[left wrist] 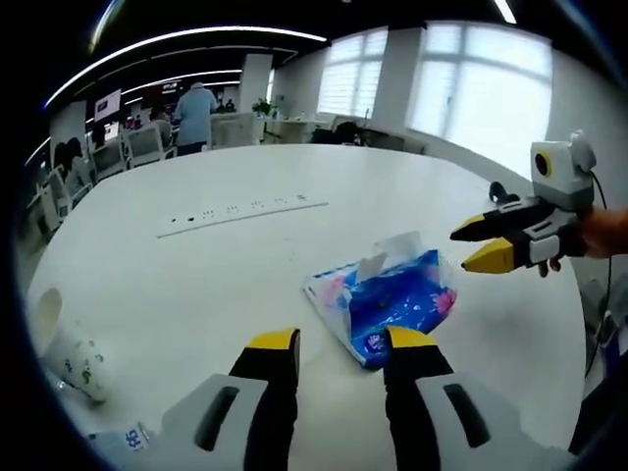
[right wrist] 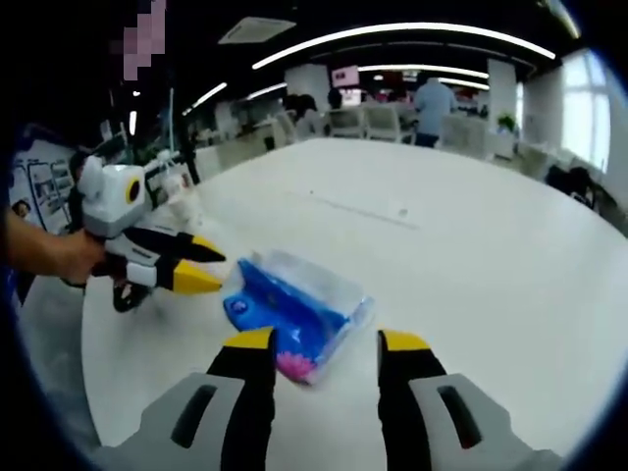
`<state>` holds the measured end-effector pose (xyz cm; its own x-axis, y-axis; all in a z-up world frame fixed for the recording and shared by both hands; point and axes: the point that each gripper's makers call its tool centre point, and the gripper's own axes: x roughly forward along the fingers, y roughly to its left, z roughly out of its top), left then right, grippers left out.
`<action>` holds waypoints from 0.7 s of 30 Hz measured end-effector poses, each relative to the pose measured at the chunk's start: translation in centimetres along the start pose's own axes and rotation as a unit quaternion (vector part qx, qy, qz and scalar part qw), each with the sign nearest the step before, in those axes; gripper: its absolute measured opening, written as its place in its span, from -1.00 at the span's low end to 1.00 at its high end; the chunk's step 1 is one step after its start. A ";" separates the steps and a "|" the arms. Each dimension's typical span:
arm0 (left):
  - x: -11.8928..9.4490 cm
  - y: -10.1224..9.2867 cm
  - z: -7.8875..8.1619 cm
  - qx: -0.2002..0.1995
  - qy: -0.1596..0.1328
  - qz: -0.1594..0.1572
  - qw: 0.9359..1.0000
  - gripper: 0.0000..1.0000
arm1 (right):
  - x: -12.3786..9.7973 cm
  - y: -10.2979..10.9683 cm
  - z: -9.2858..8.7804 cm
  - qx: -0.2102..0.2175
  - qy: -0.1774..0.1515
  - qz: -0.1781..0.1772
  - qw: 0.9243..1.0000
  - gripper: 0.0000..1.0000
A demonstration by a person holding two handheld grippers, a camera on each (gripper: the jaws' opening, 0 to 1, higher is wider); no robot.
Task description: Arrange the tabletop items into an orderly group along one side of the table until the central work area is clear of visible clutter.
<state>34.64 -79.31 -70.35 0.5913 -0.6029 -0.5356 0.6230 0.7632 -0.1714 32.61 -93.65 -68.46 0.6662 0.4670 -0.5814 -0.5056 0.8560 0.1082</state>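
A soft pack of tissues (left wrist: pixel 385 306) in crinkly blue and pink plastic, a white sheet poking from its slit, lies on the smooth white table (left wrist: pixel 245 265), near its edge and between the two tools. In the left gripper view, the left gripper (left wrist: pixel 341 345) hovers just short of the pack, its yellow-tipped black jaws spread wide with nothing between them; the pack's near corner sits just beyond the right jaw's tip. The right gripper (left wrist: pixel 488 243) comes in from the right, jaws parted and empty, tips close to the pack's far right edge but apart from it. In the right gripper view, the same pack (right wrist: pixel 294 312) lies just ahead of that gripper (right wrist: pixel 327 343), with the left gripper (right wrist: pixel 204 265) pointing at it from the left. A white paper cup (left wrist: pixel 67 345) with a small green print lies tipped on its side at the near left of the table. A thin seam with small dark marks (left wrist: pixel 240 213) crosses the wide bare middle. Beyond lie office desks, chairs, tall bright windows (left wrist: pixel 481 88), ceiling strip lights and a standing person (left wrist: pixel 194 116).
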 end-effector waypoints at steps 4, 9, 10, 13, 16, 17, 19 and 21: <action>-0.5 -0.3 0.1 0.000 -0.001 0.001 1.000 -0.22 | -0.5 0.4 0.3 -0.003 -0.004 -0.002 1.000 -0.19; -1.2 -0.7 0.4 0.000 -0.005 0.000 1.000 -0.15 | -1.0 0.9 0.5 -0.004 -0.009 -0.003 1.000 -0.12; -1.4 -0.9 0.5 -0.001 -0.005 -0.001 1.000 -0.14 | -1.2 1.0 0.6 -0.004 -0.010 -0.004 1.000 -0.10; -1.6 -1.1 0.6 -0.003 -0.005 -0.003 1.000 -0.06 | -1.6 1.3 0.8 -0.004 -0.014 -0.005 1.000 -0.08; -2.0 -1.3 0.9 -0.002 -0.009 -0.002 1.000 0.00 | -1.9 1.5 1.0 -0.005 -0.018 -0.005 1.000 -0.06; -2.0 -1.3 1.0 -0.002 -0.010 -0.001 1.000 0.02 | -2.0 1.6 1.1 -0.005 -0.018 -0.004 1.000 -0.04; -2.3 -1.4 1.2 -0.001 -0.012 0.001 1.000 0.07 | -2.2 1.8 1.2 -0.003 -0.021 -0.004 1.000 0.00; -2.6 -1.6 1.3 -0.002 -0.013 0.001 1.000 0.15 | -2.3 1.9 1.1 -0.002 -0.021 -0.004 1.000 0.03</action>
<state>32.79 -79.24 -67.64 0.6064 -0.6071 -0.5135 0.6199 0.7654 -0.1728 30.70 -92.82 -65.97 0.6926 0.4691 -0.5479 -0.5024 0.8588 0.1003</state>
